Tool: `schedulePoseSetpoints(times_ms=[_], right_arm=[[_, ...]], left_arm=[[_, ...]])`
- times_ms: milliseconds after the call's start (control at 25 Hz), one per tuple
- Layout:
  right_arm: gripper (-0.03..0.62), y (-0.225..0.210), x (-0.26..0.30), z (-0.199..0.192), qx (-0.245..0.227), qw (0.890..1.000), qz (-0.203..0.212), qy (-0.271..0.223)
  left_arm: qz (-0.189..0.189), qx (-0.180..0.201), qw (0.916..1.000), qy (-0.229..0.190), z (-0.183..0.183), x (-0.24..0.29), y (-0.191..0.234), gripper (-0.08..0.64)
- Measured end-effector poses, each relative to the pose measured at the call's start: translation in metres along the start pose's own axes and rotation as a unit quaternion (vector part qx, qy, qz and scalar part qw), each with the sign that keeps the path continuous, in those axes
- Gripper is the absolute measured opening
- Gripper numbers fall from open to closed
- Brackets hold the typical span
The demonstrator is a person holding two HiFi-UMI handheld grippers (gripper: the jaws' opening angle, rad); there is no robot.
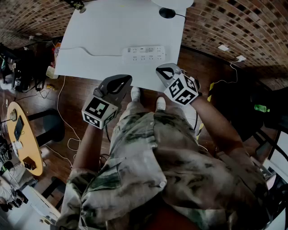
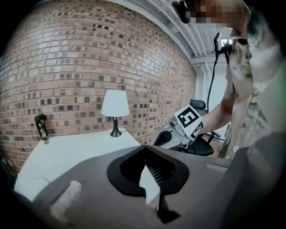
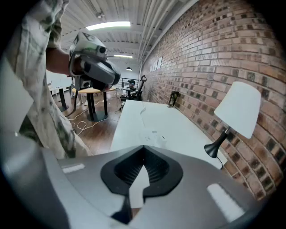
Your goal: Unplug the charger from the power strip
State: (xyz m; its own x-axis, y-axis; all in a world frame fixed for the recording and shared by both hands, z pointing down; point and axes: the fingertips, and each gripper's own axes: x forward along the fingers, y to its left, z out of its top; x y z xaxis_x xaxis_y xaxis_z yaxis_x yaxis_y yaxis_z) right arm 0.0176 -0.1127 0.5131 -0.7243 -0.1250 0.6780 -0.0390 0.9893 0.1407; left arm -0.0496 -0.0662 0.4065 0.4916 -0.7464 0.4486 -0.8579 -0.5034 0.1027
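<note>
Left gripper: jaws sitting closed, holding nothing.
Right gripper: jaws sitting closed, empty.
Power strip: lying at twelve o'clock on the table, well apart; charger not discernible.
Risk: one-handed pulling likely dragging the unheld strip along.

Camera layout.
Head view looks steeply down; both gripper views, low, share the table and lamp.

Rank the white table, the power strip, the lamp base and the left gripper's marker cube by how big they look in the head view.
Largest to smallest:
1. white table
2. power strip and left gripper's marker cube: about alike; the cube sits far nearer the camera, so unranked.
3. lamp base
</note>
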Motion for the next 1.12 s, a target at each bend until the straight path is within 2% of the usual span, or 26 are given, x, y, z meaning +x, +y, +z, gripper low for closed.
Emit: schedulePoseSetpoints(times_ms=[120, 240, 280, 320, 360, 440, 680, 760, 880, 1120], right_arm=[[0.006, -0.027, 0.036, -0.004, -0.007, 1.000, 0.000, 0.028], [0.006, -0.046, 0.068, -0.019, 0.005, 0.998, 0.000, 0.055], [0.006, -0.051, 0.077, -0.026, 0.012, 0.998, 0.000, 0.066], [0.006, -0.056, 0.084, -0.031, 0.019, 0.997, 0.000, 0.075], [0.006, -0.060, 0.090, -0.035, 0.026, 0.996, 0.000, 0.084], [0.006, -0.062, 0.098, -0.040, 0.036, 0.995, 0.000, 0.097], [0.006, -0.062, 0.127, -0.044, 0.054, 0.991, -0.003, 0.120], [0.006, -0.059, 0.124, -0.046, 0.089, 0.988, -0.008, 0.123], [0.005, -0.053, 0.120, -0.048, 0.135, 0.982, -0.009, 0.130], [0.005, -0.060, 0.121, -0.048, 0.168, 0.975, -0.008, 0.146]], left_arm=[[-0.012, 0.020, 0.9995, 0.022, -0.006, 0.026, 0.034, 0.003], [-0.029, 0.034, 0.9974, 0.057, -0.021, 0.051, 0.060, 0.005], [-0.037, 0.040, 0.9964, 0.065, -0.024, 0.061, 0.068, 0.014], [-0.045, 0.047, 0.9952, 0.072, -0.027, 0.071, 0.075, 0.071], [-0.054, 0.055, 0.9938, 0.080, -0.030, 0.082, 0.081, 0.092], [-0.073, 0.077, 0.9894, 0.099, -0.038, 0.102, 0.090, 0.094], [-0.122, 0.161, 0.9646, 0.170, -0.081, 0.154, 0.118, 0.115], [-0.150, 0.188, 0.9528, 0.185, -0.090, 0.166, 0.115, 0.118], [-0.195, 0.203, 0.9384, 0.201, -0.102, 0.178, 0.105, 0.127], [-0.222, 0.222, 0.9264, 0.208, -0.115, 0.190, 0.101, 0.109]])
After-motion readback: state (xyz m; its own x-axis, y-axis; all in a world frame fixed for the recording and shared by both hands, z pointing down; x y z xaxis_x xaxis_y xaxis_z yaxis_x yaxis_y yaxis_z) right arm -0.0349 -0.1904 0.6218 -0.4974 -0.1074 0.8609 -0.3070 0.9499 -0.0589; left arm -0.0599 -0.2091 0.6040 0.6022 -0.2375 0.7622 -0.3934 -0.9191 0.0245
